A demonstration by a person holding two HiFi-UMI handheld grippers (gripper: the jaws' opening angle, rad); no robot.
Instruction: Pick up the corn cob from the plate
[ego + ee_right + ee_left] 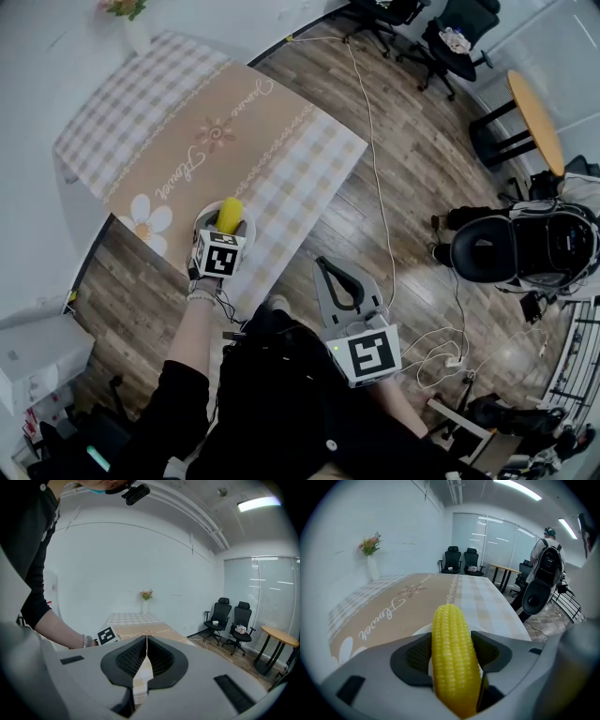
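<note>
A yellow corn cob lies on a small white plate near the table's near edge. My left gripper reaches down over it, open. In the left gripper view the corn cob runs lengthwise between the two black pads, with thin slivers of the plate showing on either side of it. My right gripper hangs off the table over the floor, beside the person's body. Its jaws are shut with nothing between them.
The table wears a beige and checked cloth with flower print, and a vase of flowers stands at its far end. On the wooden floor are cables, office chairs, a round wooden table and a person with a backpack.
</note>
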